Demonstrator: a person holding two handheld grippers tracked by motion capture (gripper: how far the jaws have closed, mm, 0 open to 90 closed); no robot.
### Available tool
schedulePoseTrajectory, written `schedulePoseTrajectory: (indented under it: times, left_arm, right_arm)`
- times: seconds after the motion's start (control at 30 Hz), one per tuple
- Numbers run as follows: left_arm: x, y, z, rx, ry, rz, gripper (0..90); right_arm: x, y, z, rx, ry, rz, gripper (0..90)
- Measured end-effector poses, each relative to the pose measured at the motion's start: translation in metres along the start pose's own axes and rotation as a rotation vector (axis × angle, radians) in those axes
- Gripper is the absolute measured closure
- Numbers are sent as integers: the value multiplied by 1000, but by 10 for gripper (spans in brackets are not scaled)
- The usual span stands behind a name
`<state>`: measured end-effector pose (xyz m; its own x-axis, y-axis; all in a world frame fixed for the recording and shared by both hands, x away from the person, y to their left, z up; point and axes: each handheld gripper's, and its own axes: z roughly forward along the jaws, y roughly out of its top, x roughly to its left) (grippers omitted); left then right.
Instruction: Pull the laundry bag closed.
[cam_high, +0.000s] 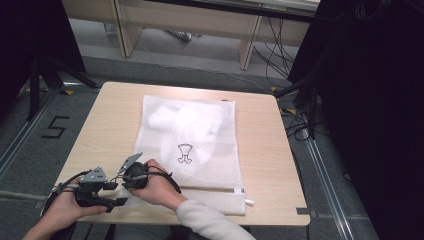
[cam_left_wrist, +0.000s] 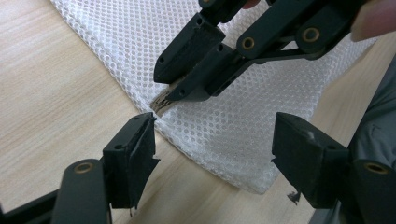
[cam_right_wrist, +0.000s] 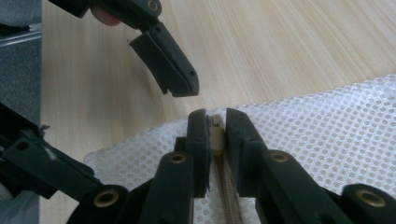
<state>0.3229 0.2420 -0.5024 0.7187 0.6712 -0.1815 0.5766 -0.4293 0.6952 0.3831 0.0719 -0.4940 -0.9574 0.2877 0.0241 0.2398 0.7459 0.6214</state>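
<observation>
Fingers (cam_right_wrist: 205, 140) of the right gripper (cam_right_wrist: 216, 122) are clamped on the beige zipper end (cam_right_wrist: 215, 135) of the white mesh laundry bag (cam_high: 192, 145), laid flat on the light wooden table (cam_high: 265, 150); the left gripper (cam_left_wrist: 212, 140) is held wide open beside that corner.

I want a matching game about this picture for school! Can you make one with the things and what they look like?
Things:
1. mesh laundry bag
2. left gripper
3. right gripper
4. table

Descriptions:
A. light wood
B. jaws standing wide apart
C. white, full of little holes
D. jaws pinching the zipper end

Pairs: 1-C, 2-B, 3-D, 4-A
</observation>
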Motion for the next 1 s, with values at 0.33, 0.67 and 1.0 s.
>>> schedulePoseTrajectory:
  times: [0.33, 0.67, 1.0]
  left_arm:
    - [5, 1, -1, -25, 12, -22, 330]
    - [8, 4, 8, -20, -27, -135, 430]
    - [5, 9, 14, 6, -64, -168, 726]
  right_arm:
    - [0, 2, -11, -7, -1, 1, 820]
    - [0, 7, -29, -27, -10, -17, 820]
    - [2, 10, -37, -18, 1, -17, 820]
